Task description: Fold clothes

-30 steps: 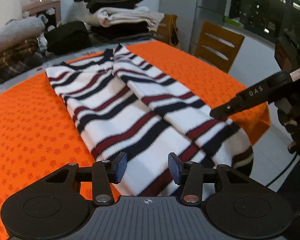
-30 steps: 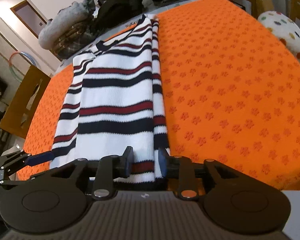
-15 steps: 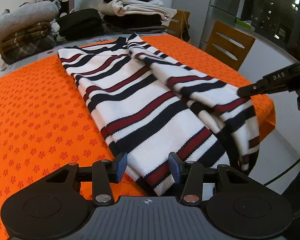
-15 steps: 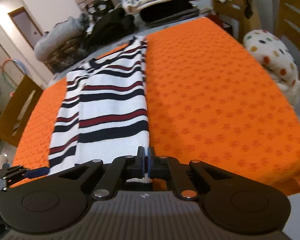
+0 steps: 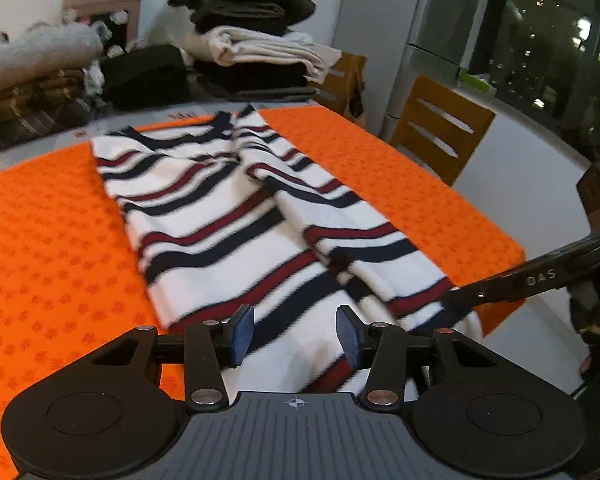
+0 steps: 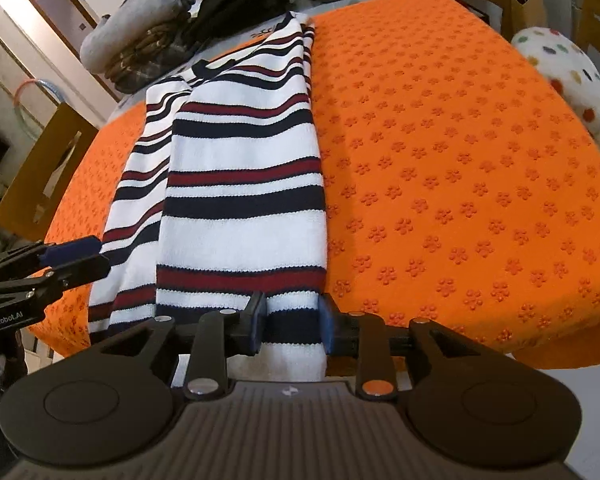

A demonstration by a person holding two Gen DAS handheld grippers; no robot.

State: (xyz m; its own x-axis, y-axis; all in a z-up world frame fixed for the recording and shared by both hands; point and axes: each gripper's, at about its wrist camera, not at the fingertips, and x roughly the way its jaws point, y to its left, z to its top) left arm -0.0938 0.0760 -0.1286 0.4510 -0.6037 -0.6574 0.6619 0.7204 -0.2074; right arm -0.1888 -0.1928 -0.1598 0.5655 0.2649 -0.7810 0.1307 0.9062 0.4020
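A white sweater (image 5: 228, 216) with navy and red stripes lies lengthwise on the orange mat (image 5: 40, 248), its sides folded in over the body. My left gripper (image 5: 296, 336) stands open over the near hem, pads apart and pressing nothing. In the right wrist view the sweater (image 6: 240, 184) runs away from me. My right gripper (image 6: 292, 328) straddles the hem's right corner; its jaws are opening, with the fabric loose between them. The left gripper (image 6: 88, 258) hovers at the sweater's left edge. One of the right gripper's fingers (image 5: 520, 276) reaches the sweater's right corner.
Stacks of folded clothes (image 5: 252, 52) and a grey roll (image 5: 32, 56) stand along the table's far end. A wooden chair (image 5: 440, 128) is by the right edge, another chair (image 6: 40, 168) on the left. A polka-dot cushion (image 6: 568, 76) lies off the table.
Half a second ago my right gripper was shut on the hem and held the sweater's right side up. Its jaws have parted and that side lies flat again. The left gripper stayed open.
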